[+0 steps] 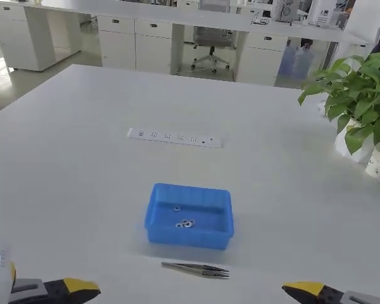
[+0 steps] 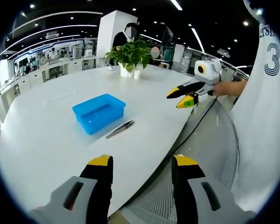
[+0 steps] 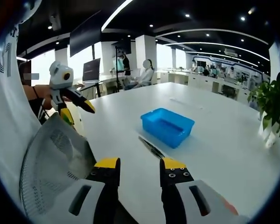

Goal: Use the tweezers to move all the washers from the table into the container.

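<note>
Evidently complete: the washers [image 1: 185,223] lie inside the blue container [image 1: 189,238], and the tweezers [image 1: 196,270] rest on the bench [image 1: 82,190] just in front of the container, probably laid aside as no longer needed. Both the left tongs [image 2: 142,161] and the right tongs [image 3: 140,163] stand apart, empty, nearer the person than the container.

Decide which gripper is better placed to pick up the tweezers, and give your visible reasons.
Right, by a little. The tweezers lie just beyond the open jaws of the right gripper, nearly in line with them. The left gripper is open too, but the tweezers sit farther ahead of it.
</note>
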The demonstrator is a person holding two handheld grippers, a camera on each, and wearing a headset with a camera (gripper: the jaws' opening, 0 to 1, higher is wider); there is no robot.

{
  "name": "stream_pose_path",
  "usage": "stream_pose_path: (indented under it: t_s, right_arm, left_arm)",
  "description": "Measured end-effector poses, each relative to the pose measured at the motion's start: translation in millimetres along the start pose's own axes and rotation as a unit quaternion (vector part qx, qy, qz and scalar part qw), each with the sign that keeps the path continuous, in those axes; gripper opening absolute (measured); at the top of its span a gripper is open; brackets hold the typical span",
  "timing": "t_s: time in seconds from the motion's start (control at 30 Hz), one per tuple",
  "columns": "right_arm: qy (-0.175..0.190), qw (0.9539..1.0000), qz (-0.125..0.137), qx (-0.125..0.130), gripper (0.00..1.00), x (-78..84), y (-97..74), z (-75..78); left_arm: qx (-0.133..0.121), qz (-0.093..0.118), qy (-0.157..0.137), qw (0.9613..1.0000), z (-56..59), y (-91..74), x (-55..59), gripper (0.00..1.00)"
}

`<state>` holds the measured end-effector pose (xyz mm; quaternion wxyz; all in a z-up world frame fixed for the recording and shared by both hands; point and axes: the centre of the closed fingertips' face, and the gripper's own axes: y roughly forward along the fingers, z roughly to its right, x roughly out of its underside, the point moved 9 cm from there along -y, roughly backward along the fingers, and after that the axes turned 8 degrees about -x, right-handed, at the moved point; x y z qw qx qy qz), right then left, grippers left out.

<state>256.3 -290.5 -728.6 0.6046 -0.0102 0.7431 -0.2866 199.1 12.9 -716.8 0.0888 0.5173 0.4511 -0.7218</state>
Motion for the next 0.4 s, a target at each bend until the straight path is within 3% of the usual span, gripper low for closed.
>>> stream_pose_path:
  t_s: [0.27, 0.33, 0.4]
  right_arm:
    - [0.006, 0.9999, 0.012, 0.002, 0.35, -3.3, 5.9, 1.5]
    - [0.004, 0.9999, 0.013, 0.002, 0.35, -4.0, 6.8, 1.6]
    - [0.006, 0.9999, 0.012, 0.001, 0.35, -3.6, 7.1, 2.0]
  left_arm:
    - [-0.011, 0.002, 0.019, 0.9998, -10.8, -3.7, -11.7, 0.55]
    - [-0.018, 0.013, 0.016, 0.9996, -13.3, -4.7, -16.6, 0.53]
    - [-0.025, 0.042, 0.003, 0.9988, -15.1, -4.9, -23.5, 0.53]
